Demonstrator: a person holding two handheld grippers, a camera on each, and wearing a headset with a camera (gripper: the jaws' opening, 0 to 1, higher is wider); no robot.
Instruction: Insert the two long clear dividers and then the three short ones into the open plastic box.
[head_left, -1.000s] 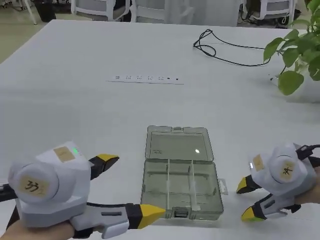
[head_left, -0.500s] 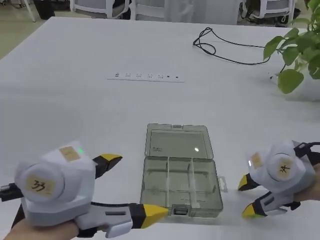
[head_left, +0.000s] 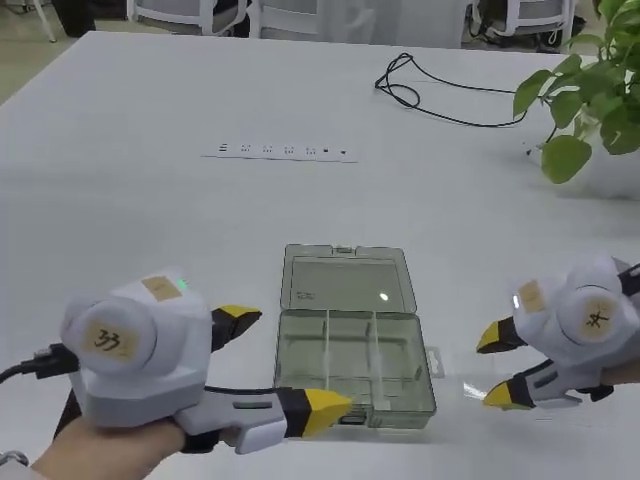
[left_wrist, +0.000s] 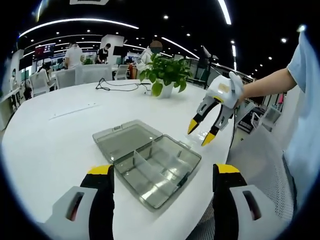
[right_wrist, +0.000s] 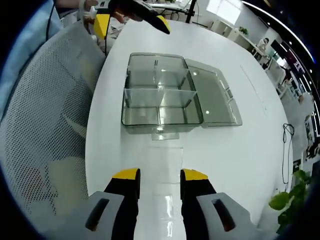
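Note:
The clear plastic box (head_left: 355, 372) lies open near the table's front edge, its lid (head_left: 345, 282) folded flat behind it. Two long clear dividers (head_left: 326, 350) stand in its base, running front to back. My left gripper (head_left: 290, 362) hovers open at the box's front left corner, its lower tip over the front wall. The box (left_wrist: 150, 167) sits between and beyond its jaws. My right gripper (head_left: 493, 368) is open just right of the box. Loose clear dividers (head_left: 470, 388) lie flat on the table by its tips, and one clear divider (right_wrist: 167, 152) is just ahead of its jaws.
A white power strip (head_left: 280, 150) lies mid-table, with a black cable (head_left: 420, 95) farther back and a potted plant (head_left: 585, 95) at the right. Chairs stand behind the table (head_left: 130, 200). A mesh chair (right_wrist: 45, 125) is close to the table's front edge.
The head camera has shifted a little. My left gripper has edged right, its lower tip now over the box's front. The right gripper and box have stayed put.

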